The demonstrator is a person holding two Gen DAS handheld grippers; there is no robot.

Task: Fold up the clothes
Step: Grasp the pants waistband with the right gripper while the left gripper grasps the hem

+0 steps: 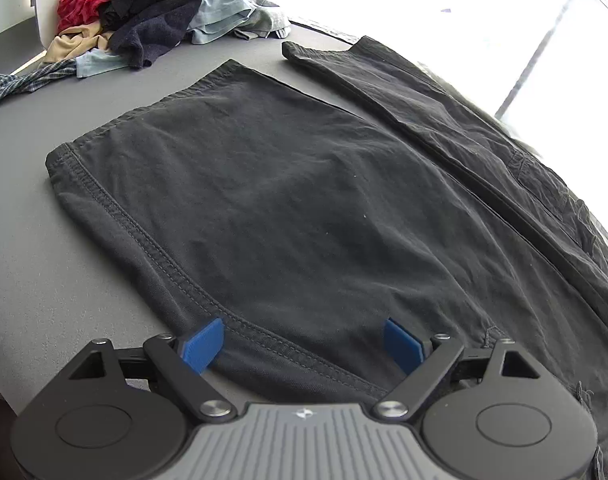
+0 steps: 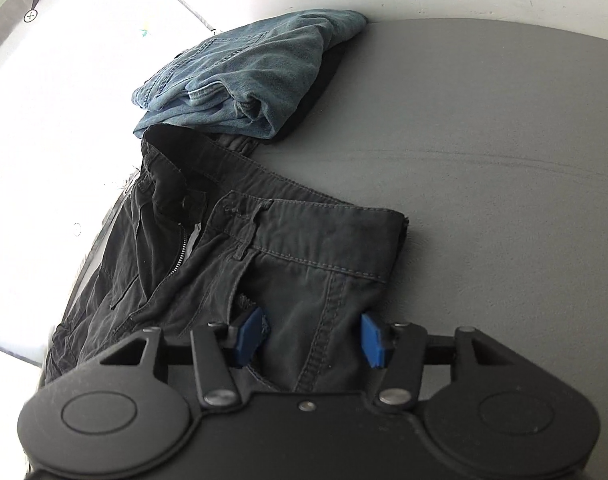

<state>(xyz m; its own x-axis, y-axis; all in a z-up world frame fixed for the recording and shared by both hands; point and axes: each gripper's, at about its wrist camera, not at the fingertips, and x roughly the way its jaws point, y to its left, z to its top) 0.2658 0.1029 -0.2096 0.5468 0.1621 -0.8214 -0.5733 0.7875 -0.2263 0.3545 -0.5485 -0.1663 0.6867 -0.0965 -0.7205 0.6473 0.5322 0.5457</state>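
Two tongs over black trousers [image 1: 304,200], left tongs [image 1: 304,344] released, right tongs [image 2: 312,336] half-closed, ungripping.

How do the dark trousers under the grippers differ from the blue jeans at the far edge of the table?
The dark grey cotton trousers are spread out flat, fly unzipped; the faded blue denim jeans are bundled into a compact heap. The trousers are nearly black, the jeans pale washed blue. The trousers lie right under the right hand-held gripper; the jeans lie beyond it. Both rest on the grey table.

left gripper [image 1: 304,344]: black linkage arms, blue ribbed pads, silver pivot screws, grey ribbed body, tiny logo
right gripper [image 2: 312,338]: same build, all-black body
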